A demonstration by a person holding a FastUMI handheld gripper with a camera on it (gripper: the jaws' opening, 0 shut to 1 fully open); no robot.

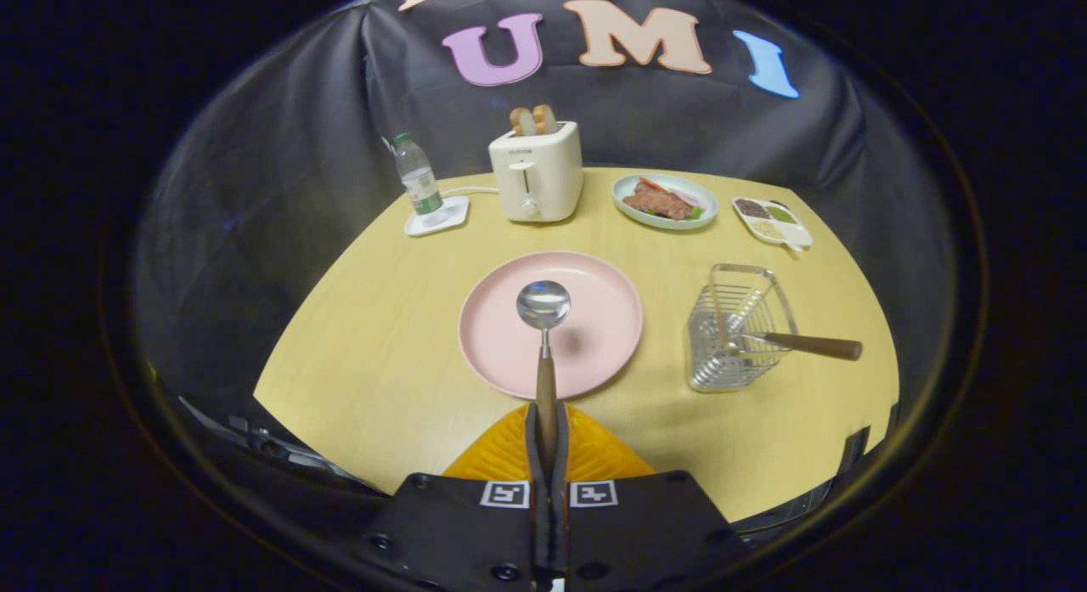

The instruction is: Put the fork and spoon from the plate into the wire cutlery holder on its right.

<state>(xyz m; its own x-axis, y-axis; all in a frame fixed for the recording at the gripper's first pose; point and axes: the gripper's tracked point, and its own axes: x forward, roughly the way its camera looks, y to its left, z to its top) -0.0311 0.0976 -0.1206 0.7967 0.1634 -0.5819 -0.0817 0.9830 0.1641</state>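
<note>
Gripper view: the gripper (pixel 547 439) has its jaws closed on the wooden handle of the spoon (pixel 543 320), both fingers pressing on it from either side. The spoon points straight ahead, toward twelve o'clock from the fingers, with its shiny bowl over the middle of the pink plate (pixel 550 324); a soft shadow lies on the plate just to the right of the handle. Whether the spoon's bowl touches the plate cannot be told.

The plate sits on the pale wooden worktop (pixel 382 363) just beyond the fingers. At about three o'clock from the plate, apart from it, stands the wire cutlery holder (pixel 737 337). The fork (pixel 798 344) is already in the holder, leaning, with its wooden handle sticking out over the rim toward three o'clock.

Farther back on the worktop, at twelve o'clock from the plate, stands a cream toaster (pixel 537 171) with two slices of bread (pixel 533 119) poking out of its top. At about ten o'clock from the plate a clear water bottle (pixel 418 174) with a green cap stands on a small white tray (pixel 438 218). At about one o'clock lies a pale green dish of food (pixel 664 201), and to the right of it a small divided dish (pixel 771 222) with several fillings in its compartments.
</note>
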